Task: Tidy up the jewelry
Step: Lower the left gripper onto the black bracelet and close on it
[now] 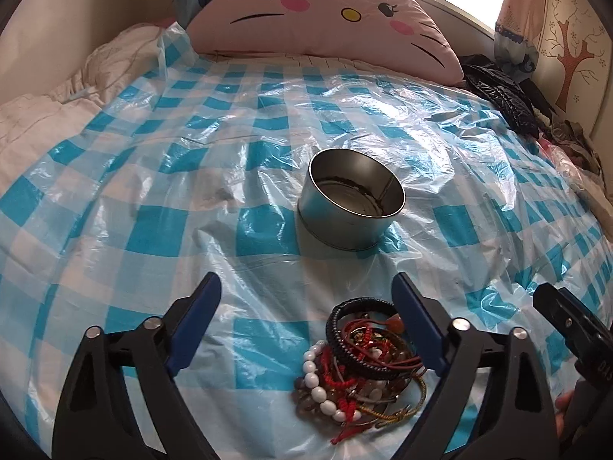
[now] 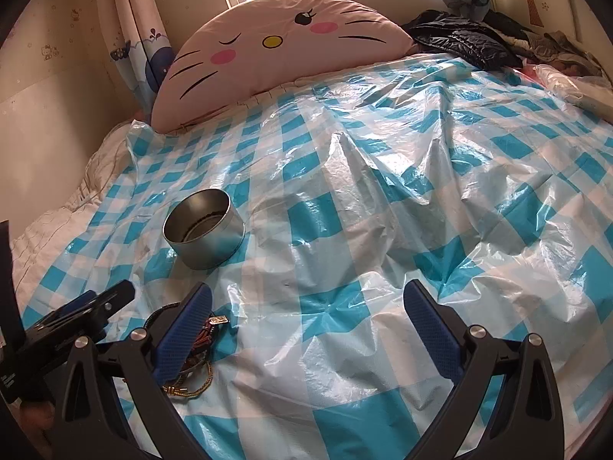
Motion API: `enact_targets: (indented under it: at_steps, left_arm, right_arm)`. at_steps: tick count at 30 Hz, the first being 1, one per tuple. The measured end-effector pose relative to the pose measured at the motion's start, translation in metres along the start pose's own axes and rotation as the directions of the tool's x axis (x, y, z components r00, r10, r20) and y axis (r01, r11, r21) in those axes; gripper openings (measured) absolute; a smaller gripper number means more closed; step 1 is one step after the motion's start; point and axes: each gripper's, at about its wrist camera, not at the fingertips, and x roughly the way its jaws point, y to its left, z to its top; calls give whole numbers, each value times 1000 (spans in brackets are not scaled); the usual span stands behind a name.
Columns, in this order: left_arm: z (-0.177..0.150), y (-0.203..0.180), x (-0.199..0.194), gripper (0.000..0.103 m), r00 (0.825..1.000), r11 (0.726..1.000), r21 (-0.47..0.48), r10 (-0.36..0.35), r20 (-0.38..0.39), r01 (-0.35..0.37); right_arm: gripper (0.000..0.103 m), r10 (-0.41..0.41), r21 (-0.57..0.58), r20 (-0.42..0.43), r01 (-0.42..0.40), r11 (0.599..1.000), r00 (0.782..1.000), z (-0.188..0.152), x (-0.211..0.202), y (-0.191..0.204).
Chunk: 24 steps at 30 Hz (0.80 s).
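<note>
A tangled pile of bracelets (image 1: 360,368), with white beads, red cords, black bands and gold chains, lies on the blue-checked plastic sheet (image 1: 153,230). My left gripper (image 1: 306,287) stands open around the pile, which is close to its right-hand finger; the pads do not press on it. Beyond it an open round metal tin (image 1: 337,226) stands upright with nothing in it. In the right wrist view my right gripper (image 2: 308,289) is open over bare sheet, the tin (image 2: 214,249) is far left, and the bracelets (image 2: 199,379) are partly hidden behind its left finger.
A pink cat-face pillow (image 1: 329,23) leans at the head of the bed. A black jacket and other clothes (image 2: 463,42) lie at the far right corner. A white quilt (image 1: 49,115) bunches along the left edge. The sheet (image 2: 383,211) is wrinkled.
</note>
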Motion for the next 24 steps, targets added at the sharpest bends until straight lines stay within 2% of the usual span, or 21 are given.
enact_targets:
  at_steps: [1, 3, 4, 6, 8, 11, 16, 19, 21, 24]
  left_arm:
    - [0, -3, 7, 72, 1000, 1000, 5, 3, -20, -3]
    - [-2, -7, 20, 54, 998, 1000, 19, 3, -57, -1]
    - [-4, -9, 26, 49, 996, 1000, 23, -5, -85, 7]
    - [-11, -12, 35, 28, 992, 999, 43, -22, -126, 28]
    - [-16, -15, 39, 15, 989, 997, 63, -40, -146, 50]
    - [-14, -15, 35, 8, 990, 996, 53, -62, -129, 69]
    - [-10, 19, 21, 0, 987, 982, -120, -151, -57, 144]
    - [-10, 36, 13, 0, 988, 971, -185, -156, -16, 150]
    - [-11, 41, 12, 0, 986, 967, -198, -168, -8, 163]
    - [-11, 35, 19, 0, 983, 971, -170, -180, -41, 170]
  right_arm:
    - [96, 7, -1, 6, -7, 1000, 1000, 0, -1, 1]
    - [96, 20, -8, 15, -19, 1000, 1000, -1, -2, 3]
    - [96, 29, -11, 29, -28, 1000, 999, 0, -3, 2]
    - [96, 39, -11, 39, -39, 999, 998, 0, -4, 2]
    - [96, 53, -1, 44, -53, 999, 998, 1, -4, 0]
    - [96, 66, 16, 43, -66, 998, 997, 1, -4, -3]
    - [96, 70, 23, 29, -71, 997, 997, 1, -2, -4]
    - [96, 68, 12, 18, -69, 998, 997, 0, 0, -1]
    - [96, 67, 7, 18, -68, 998, 998, 0, 1, -1]
    - [96, 67, 6, 15, -67, 998, 998, -1, 1, 0]
